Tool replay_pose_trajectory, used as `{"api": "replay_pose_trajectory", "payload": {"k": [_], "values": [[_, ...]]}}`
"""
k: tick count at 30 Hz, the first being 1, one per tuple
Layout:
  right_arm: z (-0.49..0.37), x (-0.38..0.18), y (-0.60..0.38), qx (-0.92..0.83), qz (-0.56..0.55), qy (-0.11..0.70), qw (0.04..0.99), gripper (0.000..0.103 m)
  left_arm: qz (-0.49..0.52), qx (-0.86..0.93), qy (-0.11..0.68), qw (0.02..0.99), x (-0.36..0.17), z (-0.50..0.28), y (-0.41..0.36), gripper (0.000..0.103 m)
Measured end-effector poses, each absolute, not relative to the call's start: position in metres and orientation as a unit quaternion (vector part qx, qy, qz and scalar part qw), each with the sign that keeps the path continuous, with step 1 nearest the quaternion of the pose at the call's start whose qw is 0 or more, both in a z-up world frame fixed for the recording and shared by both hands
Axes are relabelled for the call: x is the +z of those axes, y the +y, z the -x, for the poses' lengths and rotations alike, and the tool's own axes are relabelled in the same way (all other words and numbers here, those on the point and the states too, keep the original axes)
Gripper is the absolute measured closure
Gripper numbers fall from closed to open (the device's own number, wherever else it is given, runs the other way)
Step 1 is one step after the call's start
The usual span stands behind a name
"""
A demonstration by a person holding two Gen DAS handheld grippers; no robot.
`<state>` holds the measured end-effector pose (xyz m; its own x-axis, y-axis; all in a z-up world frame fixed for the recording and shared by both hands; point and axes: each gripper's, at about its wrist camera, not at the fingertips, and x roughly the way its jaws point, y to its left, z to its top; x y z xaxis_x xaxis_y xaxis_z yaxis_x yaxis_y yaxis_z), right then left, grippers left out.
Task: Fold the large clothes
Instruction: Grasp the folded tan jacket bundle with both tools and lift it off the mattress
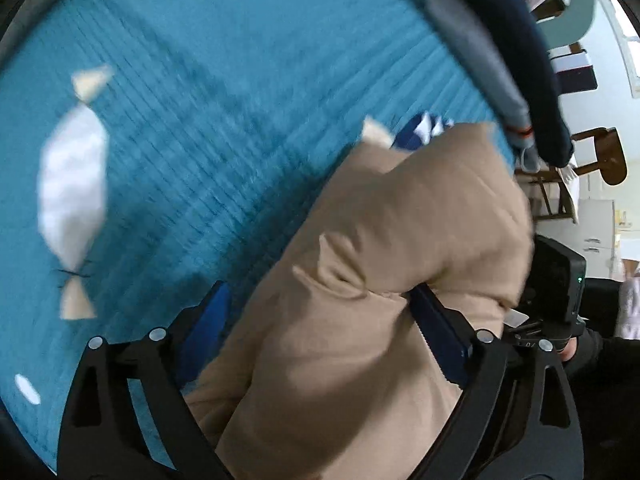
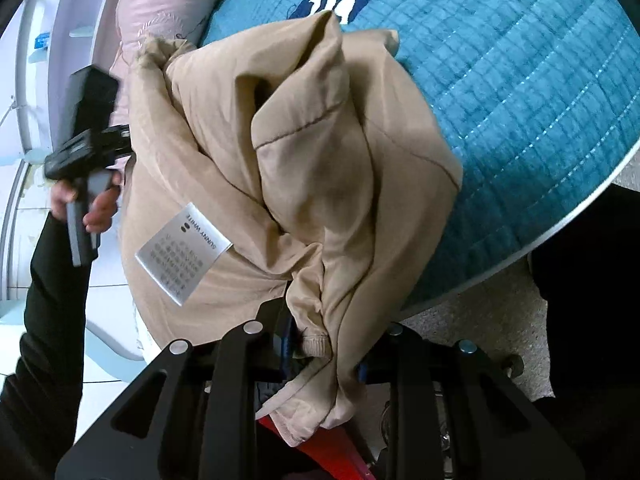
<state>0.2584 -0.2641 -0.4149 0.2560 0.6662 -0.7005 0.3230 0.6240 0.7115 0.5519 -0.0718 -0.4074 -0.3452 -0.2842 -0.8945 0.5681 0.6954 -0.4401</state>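
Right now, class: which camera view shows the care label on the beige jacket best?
The right wrist view: the silver care label lies flat and sharp on the beige jacket. The left wrist view shows only blurred jacket fabric, no label.

Teal quilted bed (image 2: 520, 92), tan jacket (image 2: 320, 168)

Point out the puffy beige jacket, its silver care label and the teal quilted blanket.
puffy beige jacket (image 2: 320, 168): right wrist view, bunched middle.
silver care label (image 2: 183, 253): right wrist view, label centre.
teal quilted blanket (image 1: 224, 120): left wrist view, bare stretch.
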Motion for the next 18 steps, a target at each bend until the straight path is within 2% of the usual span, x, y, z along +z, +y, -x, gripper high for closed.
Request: {"api": "replay_pose_trajectory", "payload": {"k": [5,9,15,18], "values": [[-0.262,-0.414,-0.253,0.13,-0.417,0.598,0.672,0.08,-0.063,-0.38,0.758,0.527,-0.435,-0.555,-0.076,0.009],[-0.263,-0.411,-0.252,0.13,-0.419,0.597,0.671,0.079,-0.056,-0.407,0.733,0.543,-0.421,-0.546,-0.076,0.041],[-0.264,-0.389,-0.24,0.135,-0.375,0.585,0.707,0.082,-0.022,-0.418,0.675,0.607,-0.389,-0.532,-0.059,0.063],[-0.264,-0.375,-0.236,0.144,-0.368,0.573,0.718,0.083,-0.005,-0.418,0.655,0.63,-0.37,-0.527,-0.044,0.068]]}}
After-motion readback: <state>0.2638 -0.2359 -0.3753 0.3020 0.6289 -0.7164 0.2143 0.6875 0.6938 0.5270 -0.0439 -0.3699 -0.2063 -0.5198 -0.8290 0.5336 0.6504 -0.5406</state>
